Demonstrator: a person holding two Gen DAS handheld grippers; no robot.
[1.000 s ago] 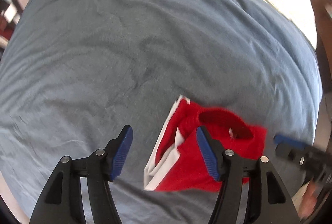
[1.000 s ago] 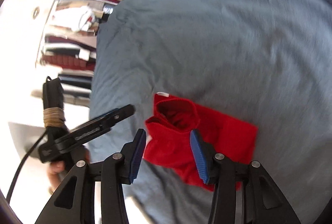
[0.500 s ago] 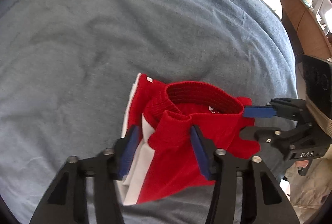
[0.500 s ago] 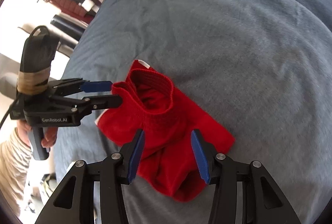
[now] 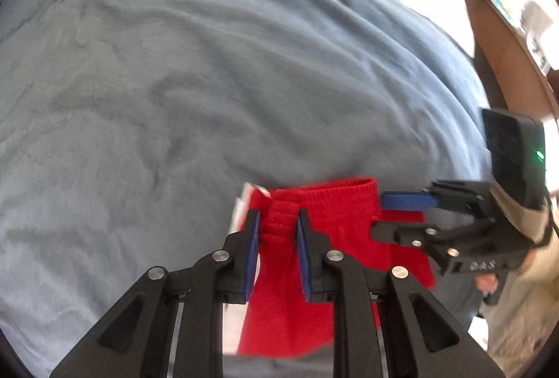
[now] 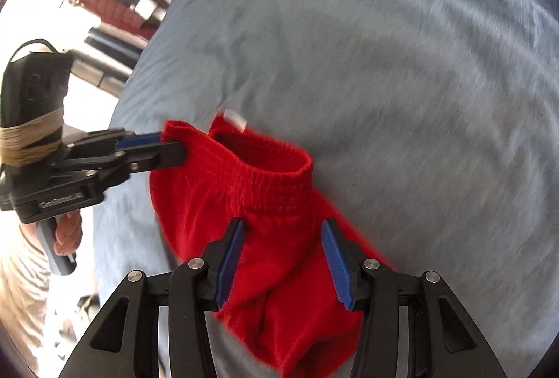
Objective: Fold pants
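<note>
Your left gripper (image 5: 277, 231) is closing on the elastic waistband (image 5: 325, 194) of the red pants (image 5: 307, 290). A bunched corner of that band stands between the two blue pads, which look to be touching it on both sides, though I judge that the squeeze is not yet finished. In the right wrist view the same gripper (image 6: 167, 147) comes in from 9 o'clock and holds the band at its left end.

Your right gripper (image 6: 284, 252) has its jaws apart, at a middle width. The red cloth lies under them and between them, just below the waistband (image 6: 265, 175), but the pads do not press on it.

The pants (image 6: 265, 259) rest on the grey-blue blanket (image 6: 401, 98), near the edge closest to you. The waist opening is at about 12 o'clock from the right gripper, and the legs run down toward 6 o'clock, under the fingers.

The waistband runs from 9 o'clock to 3 o'clock in the right wrist view. The left end is already taken, and the free right end sits at about 1 o'clock from your right gripper, very near. I think this hand must go there to take the second corner before you can lift and spread the garment.
</note>
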